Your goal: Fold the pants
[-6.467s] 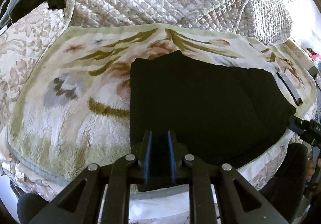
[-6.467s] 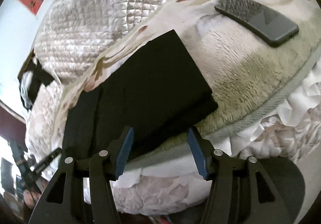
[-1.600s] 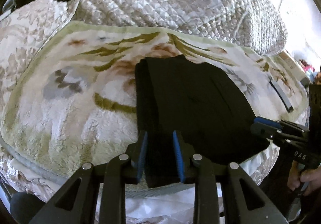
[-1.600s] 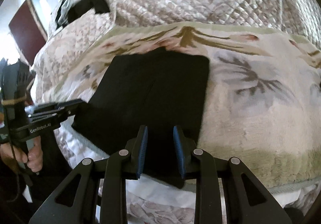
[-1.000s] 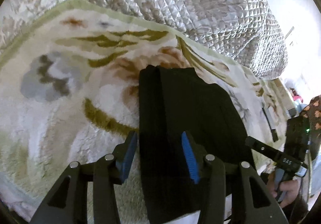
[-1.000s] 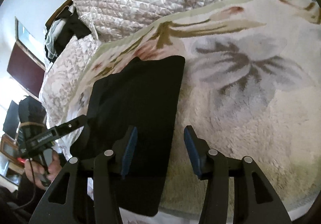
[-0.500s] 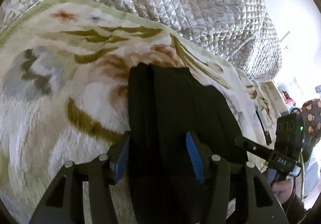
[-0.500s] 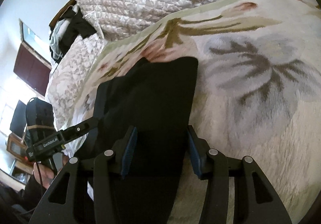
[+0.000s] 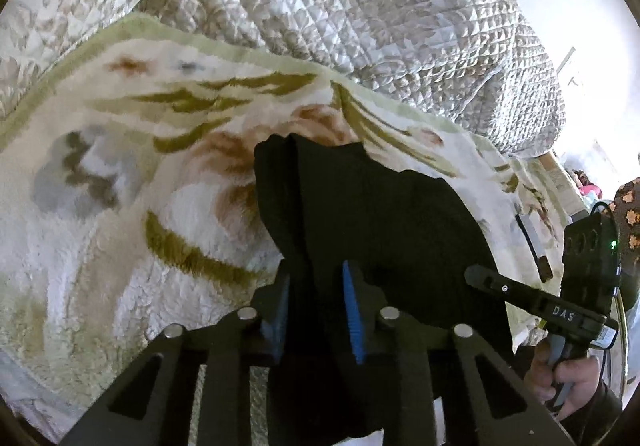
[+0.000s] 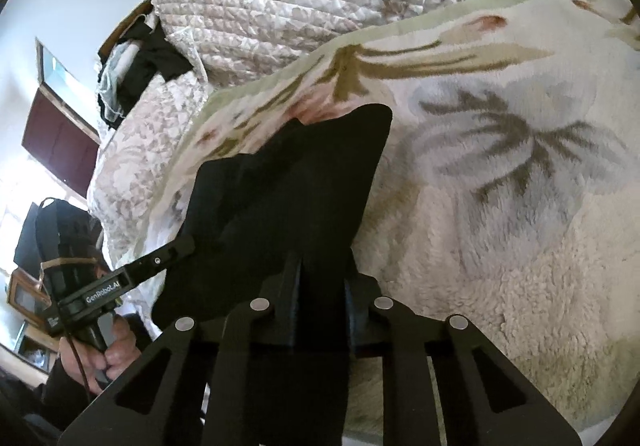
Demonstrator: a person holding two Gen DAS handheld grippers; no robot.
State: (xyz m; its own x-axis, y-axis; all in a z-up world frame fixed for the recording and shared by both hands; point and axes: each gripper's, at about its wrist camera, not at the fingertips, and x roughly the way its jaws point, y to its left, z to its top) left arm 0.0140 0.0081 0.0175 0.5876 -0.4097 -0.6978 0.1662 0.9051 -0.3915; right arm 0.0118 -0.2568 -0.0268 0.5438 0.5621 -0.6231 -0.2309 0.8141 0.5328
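We see black pants (image 9: 384, 214), plain dark fabric, already folded into a compact multi-layer bundle. Their far end rests on the fleecy floral blanket (image 9: 120, 230) toward its back edge, by the quilted cover; the near end is raised off the blanket at its front edge. Layers show along the left side as a separate fold strip running front to back. In the right wrist view the pants (image 10: 296, 198) look bowed, the far right corner pointed and curling up slightly, the left part sagging lower. Surface mostly smooth, with one ridge down the middle. Details in the fabric are too dark to read.
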